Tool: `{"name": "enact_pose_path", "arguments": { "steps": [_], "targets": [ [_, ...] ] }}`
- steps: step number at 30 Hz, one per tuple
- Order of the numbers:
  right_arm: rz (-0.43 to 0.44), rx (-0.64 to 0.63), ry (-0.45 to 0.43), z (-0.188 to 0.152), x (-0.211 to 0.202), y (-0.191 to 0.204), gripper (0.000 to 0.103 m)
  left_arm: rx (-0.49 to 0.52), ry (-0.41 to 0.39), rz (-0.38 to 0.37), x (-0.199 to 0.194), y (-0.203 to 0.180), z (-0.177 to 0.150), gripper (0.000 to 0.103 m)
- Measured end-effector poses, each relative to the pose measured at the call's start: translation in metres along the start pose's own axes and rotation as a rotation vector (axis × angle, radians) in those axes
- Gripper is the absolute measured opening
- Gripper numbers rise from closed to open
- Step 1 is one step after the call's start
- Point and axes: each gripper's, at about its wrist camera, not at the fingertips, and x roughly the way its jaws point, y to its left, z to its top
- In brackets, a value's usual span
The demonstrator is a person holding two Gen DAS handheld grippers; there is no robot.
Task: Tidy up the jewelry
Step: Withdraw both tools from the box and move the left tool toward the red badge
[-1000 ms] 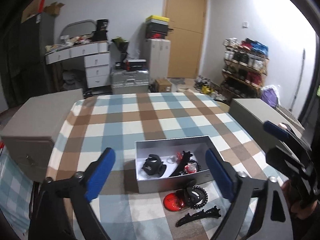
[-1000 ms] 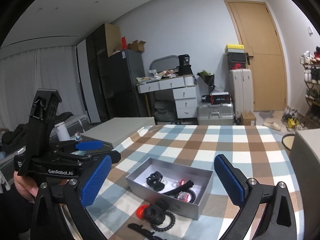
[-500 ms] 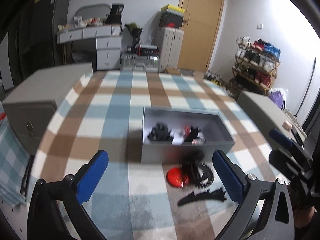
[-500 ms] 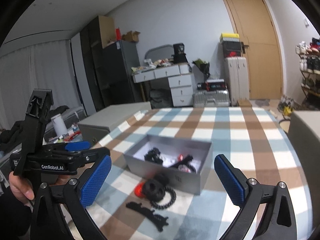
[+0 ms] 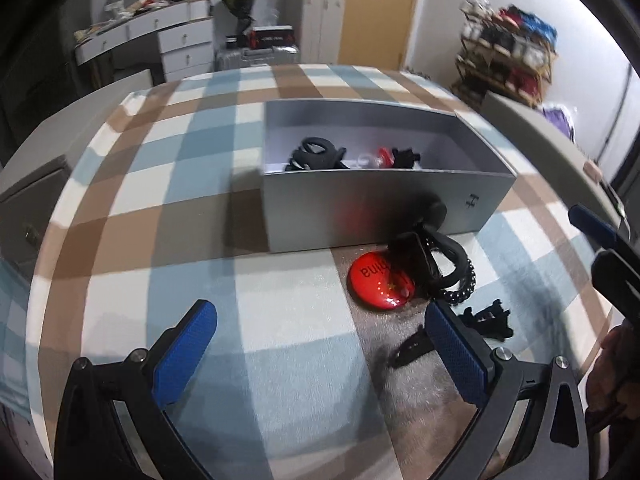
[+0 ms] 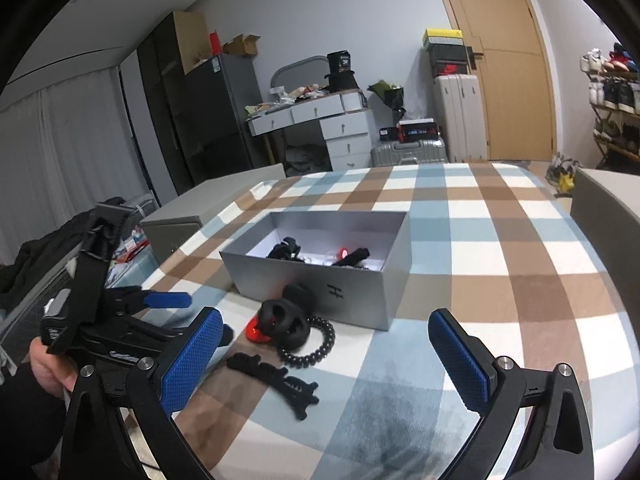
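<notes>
An open silver box (image 5: 384, 200) (image 6: 352, 292) on the checked tablecloth holds several black and red hair pieces (image 5: 316, 156). In front of it lie a red round badge (image 5: 378, 284), a black claw clip (image 6: 286, 320), a black coil hair tie (image 6: 316, 344) and a long black hair clip (image 6: 276, 376). My left gripper (image 5: 320, 344) is open and empty, low over the cloth, with the long clip (image 5: 484, 320) by its right finger. My right gripper (image 6: 324, 356) is open and empty, just short of the loose pieces.
The checked table (image 6: 500, 240) is flanked by grey cabinets (image 6: 208, 208) (image 5: 532, 136). Behind are a white desk (image 6: 320, 120), suitcases, a wooden door and a shoe rack (image 5: 508, 48). The left gripper also shows in the right wrist view (image 6: 120, 320).
Both grippers have moved down and forward toward the loose pieces in front of the box. The left one dropped most. Both stayed open.
</notes>
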Motion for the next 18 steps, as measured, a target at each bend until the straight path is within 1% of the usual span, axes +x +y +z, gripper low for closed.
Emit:
{"name": "enact_pose_path", "arguments": {
  "steps": [7,11,13,16,18],
  "targets": [
    [-0.002,-0.007,0.031,-0.005,0.006,-0.001,0.103,0.129,0.058,-0.027,0.015,-0.015,0.008,0.101],
    [0.01,0.005,0.036,-0.006,0.007,-0.003,0.103,0.177,0.085,-0.043,0.02,-0.02,0.009,0.101],
    [0.015,0.01,0.036,-0.007,0.007,-0.005,0.103,0.189,0.096,-0.066,0.022,-0.02,0.01,0.097],
    [0.023,0.024,0.036,-0.008,0.007,-0.007,0.103,0.211,0.111,-0.123,0.025,-0.018,0.013,0.091],
    [0.031,0.037,0.038,-0.008,0.008,-0.01,0.103,0.237,0.113,-0.138,0.026,-0.019,0.014,0.09]
  ]
}}
